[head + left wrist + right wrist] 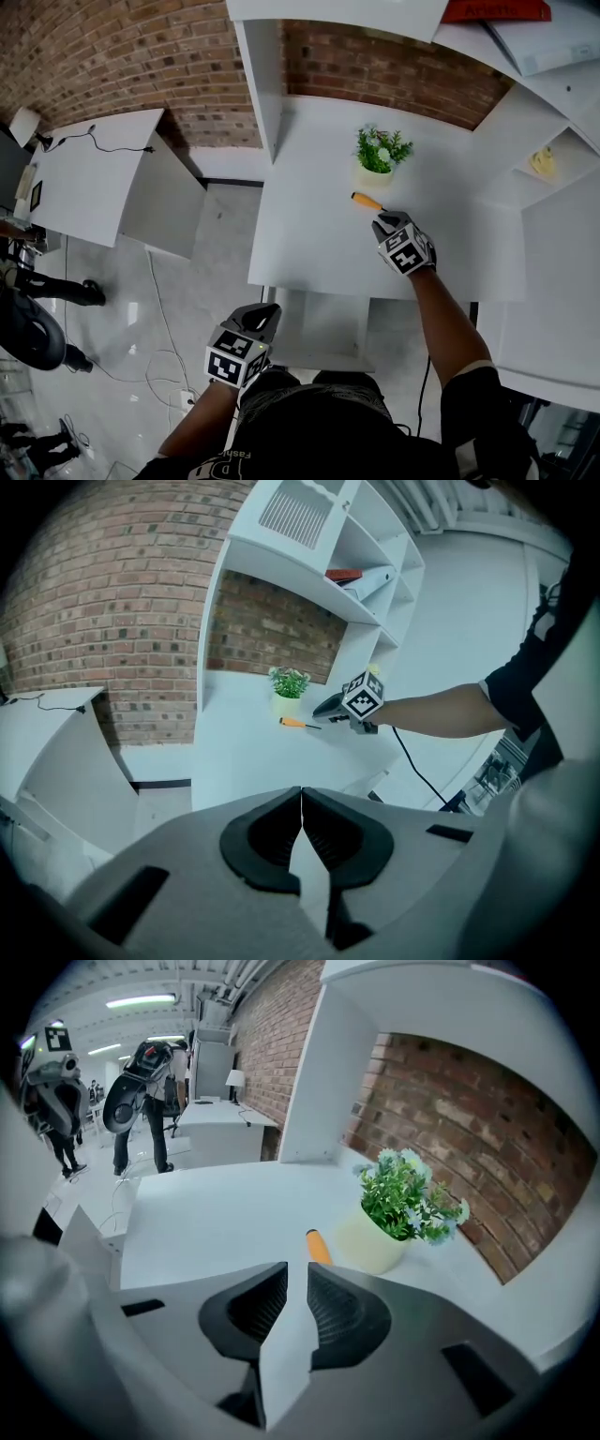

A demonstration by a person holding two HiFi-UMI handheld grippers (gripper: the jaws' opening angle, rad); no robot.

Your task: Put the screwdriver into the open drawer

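We saw a smooth white desk [309, 234] filling the middle of the head view, set in an alcove against a rough red brick wall [112, 56]. White shelves [553, 141] stood at the right edge. A second white desk [84, 178] stood at the upper left, and the floor [197, 281] of glossy pale tiles ran between the two.

A small potted plant [380, 152] with feathery green leaves in a pale, rounded pot stood near the back of the desk. The screwdriver [367, 201], with its slim orange handle, lay flat on the desktop just in front of the pot.

Our right gripper [382, 221] pointed down at it. Its ribbed black jaws stood a narrow way apart with nothing between them, and the handle lay just past their tips.

Our left gripper [266, 311] hung low at the lower left, jaws closed together and empty. The open drawer [323, 328], a plain white box, jutted out below the desk's front edge, beside that gripper.
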